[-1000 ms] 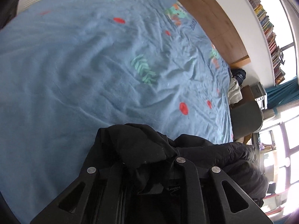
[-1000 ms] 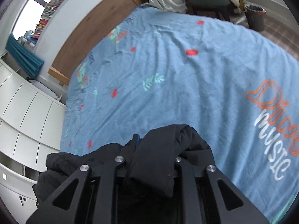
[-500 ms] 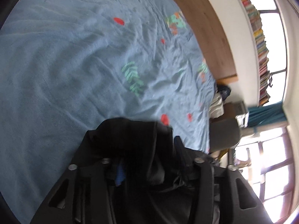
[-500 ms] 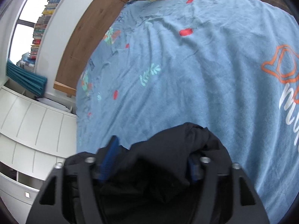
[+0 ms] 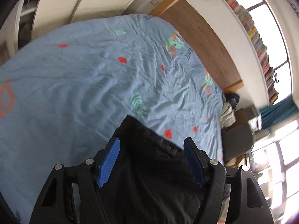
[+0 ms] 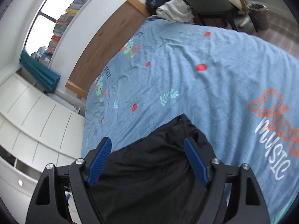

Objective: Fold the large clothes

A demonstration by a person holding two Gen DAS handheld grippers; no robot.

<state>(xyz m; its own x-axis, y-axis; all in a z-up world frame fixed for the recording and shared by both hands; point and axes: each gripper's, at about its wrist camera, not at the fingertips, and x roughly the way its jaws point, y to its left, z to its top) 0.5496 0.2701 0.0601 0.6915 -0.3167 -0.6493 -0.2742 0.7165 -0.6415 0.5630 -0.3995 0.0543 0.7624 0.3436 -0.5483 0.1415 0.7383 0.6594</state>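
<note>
A black garment (image 5: 149, 160) lies on the blue printed bed cover (image 5: 74, 85) at the near edge. In the left wrist view my left gripper (image 5: 151, 143) is open, its blue pads (image 5: 109, 160) spread wide over the black cloth without holding it. In the right wrist view the same black garment (image 6: 153, 168) lies under my right gripper (image 6: 147, 143), which is also open, its blue pads (image 6: 196, 160) apart above the fabric. The near part of the garment is hidden behind the gripper frames.
A wooden headboard (image 6: 104, 43) stands at the far end of the bed. White cupboards (image 6: 28, 115) line the left wall. A chair with clothes (image 6: 175, 7) and a bin (image 6: 259, 15) stand by the far side. A bookshelf (image 5: 256, 33) and windows run along the wall.
Both grippers have opened and let go of the black garment, which has dropped flat onto the bed. Both have lifted and tilted up, showing more of the room.
</note>
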